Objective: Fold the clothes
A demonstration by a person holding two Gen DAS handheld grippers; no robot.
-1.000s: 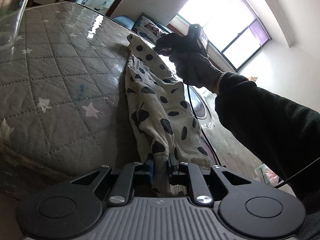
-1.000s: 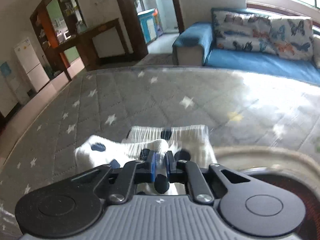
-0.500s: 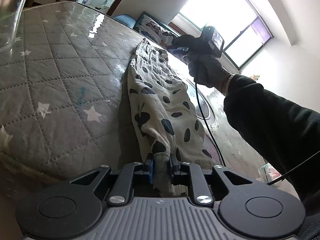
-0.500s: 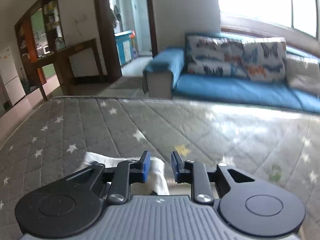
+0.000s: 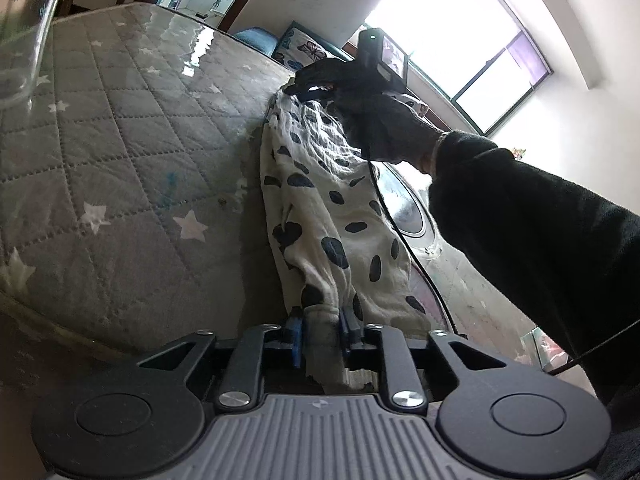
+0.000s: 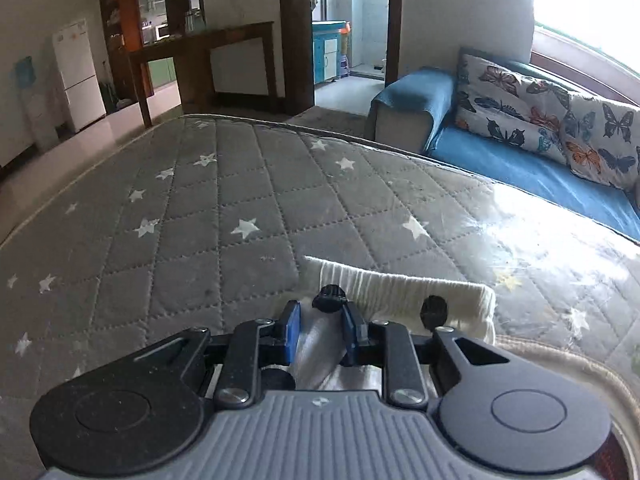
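The spotted garment (image 5: 320, 208), a cream piece with dark blotches, is laid out long on the grey star-quilted mattress (image 5: 120, 168), running in the left wrist view from the 6 o'clock edge up towards 12 o'clock. Its near end, a ribbed cuff or hem, is seen between the blue pads of the left claw (image 5: 321, 330); those jaws have just been opening from a tight pinch, and the cloth is still bunched between them, though it cannot be told whether the pads still press on it. The far end, with a ribbed band (image 6: 404, 288), lies at the right claw (image 6: 318, 330), which was parted and clear of the cloth half a second ago and is now set back over it, jaws narrowly apart with a fold of cloth rising between the pads; a firm grip cannot be confirmed. A gloved right hand (image 5: 384, 120) and dark sleeve (image 5: 520, 216) are seen at 1 to 3 o'clock. The garment appears to be stretched and flattened, so a lengthwise fold is judged complete and a fold end to end is probably next. Beyond, a blue sofa (image 6: 520, 160) with butterfly cushions (image 6: 516, 108) is seen at 2 o'clock in the right wrist view. No brand, label or writing can be read.
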